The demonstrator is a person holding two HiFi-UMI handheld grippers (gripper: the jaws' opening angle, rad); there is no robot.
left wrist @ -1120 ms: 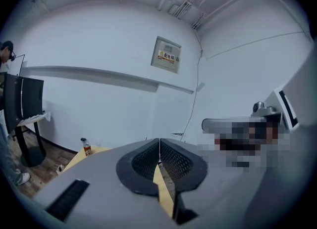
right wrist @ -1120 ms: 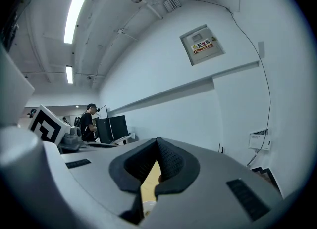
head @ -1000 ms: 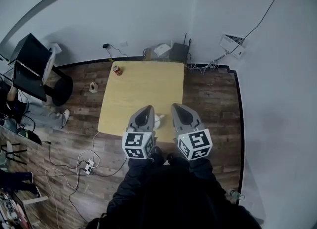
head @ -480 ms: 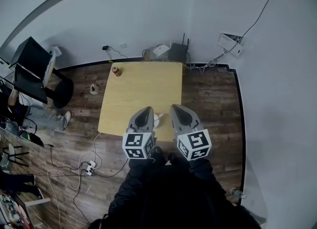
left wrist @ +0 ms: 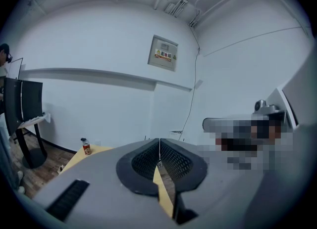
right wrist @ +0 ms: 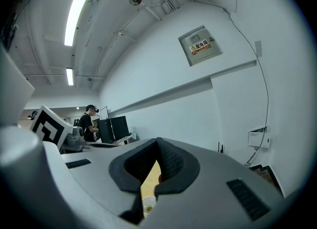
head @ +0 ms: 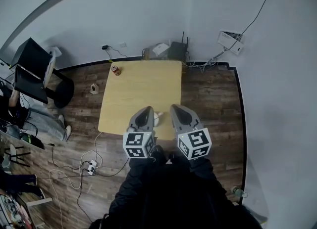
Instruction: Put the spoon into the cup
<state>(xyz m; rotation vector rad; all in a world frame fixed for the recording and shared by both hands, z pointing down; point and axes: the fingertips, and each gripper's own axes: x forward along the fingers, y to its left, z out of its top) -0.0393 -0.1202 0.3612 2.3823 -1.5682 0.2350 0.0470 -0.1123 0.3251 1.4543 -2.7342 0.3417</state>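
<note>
Reviewer: Spoon location?

Me: I couldn't make one out in any view. The cup (head: 157, 119) stood on the surface (head: 141, 87) near its front edge. In the head view it showed between my left gripper (head: 147, 109) and right gripper (head: 174, 107).

Reviewer: Fingers?

Me: Both pairs were pressed together at the tips and held nothing. The left gripper view showed only a strip of the surface through the gap behind the tips. The right gripper view showed the cup low down in that gap, under the gripper and not between the pads.

Reviewer: Handling?

Me: My guess was that the spoon would be light, stiff, thin and slick. If it lay flat, I'd pinch it mid-handle across the narrow width. The cup looked small, white and light, so it would likely tip or skid if knocked. I'd lower the spoon in gently.

Reviewer: Counts?

Me: One cup, one surface and two grippers. One can (head: 117, 69) stood at the far left corner, well apart from the cup. No spoon that I could confirm. Something brownish showed inside the cup in the right gripper view, but I couldn't tell what it was.
</note>
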